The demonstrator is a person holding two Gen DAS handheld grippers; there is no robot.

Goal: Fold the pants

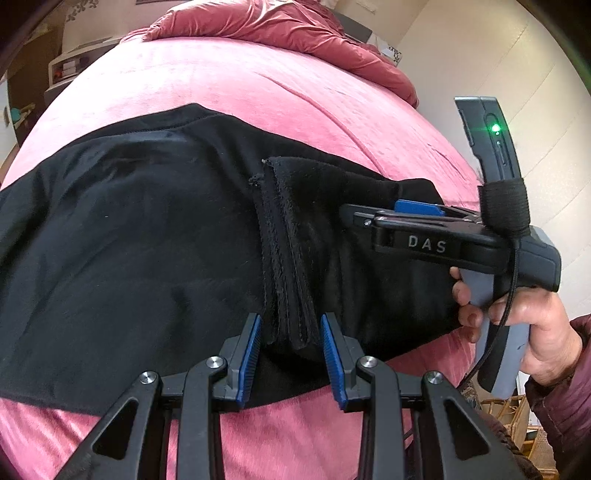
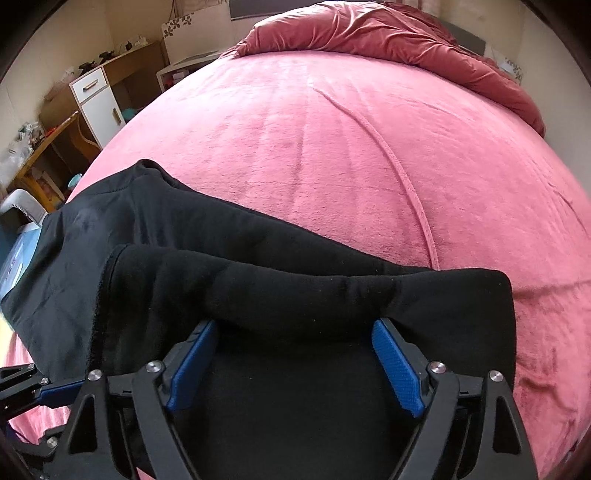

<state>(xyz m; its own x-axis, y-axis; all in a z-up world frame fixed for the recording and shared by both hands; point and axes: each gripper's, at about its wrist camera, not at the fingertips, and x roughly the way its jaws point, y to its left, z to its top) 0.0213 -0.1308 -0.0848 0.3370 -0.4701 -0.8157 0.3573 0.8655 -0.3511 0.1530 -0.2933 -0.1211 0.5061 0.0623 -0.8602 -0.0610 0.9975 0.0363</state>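
Note:
Black pants (image 1: 140,229) lie spread across the pink bed cover (image 1: 258,96), with one part folded back over the rest. In the left wrist view my left gripper (image 1: 290,339) has a thick stitched edge of the pants (image 1: 284,280) between its blue pads (image 1: 251,354), and the jaws stand narrow on it. My right gripper (image 1: 354,216), held by a hand (image 1: 532,325), points in from the right over the folded part. In the right wrist view my right gripper (image 2: 295,326) stands wide open over the black fold (image 2: 295,284), its pads (image 2: 399,369) apart from the cloth.
A crumpled red duvet (image 2: 388,33) lies at the far end of the bed. A white cabinet (image 2: 98,107) and a wooden desk (image 2: 48,147) stand past the bed's left side. A pale wall (image 1: 498,55) runs along the right. Pink cover (image 2: 332,166) stretches beyond the pants.

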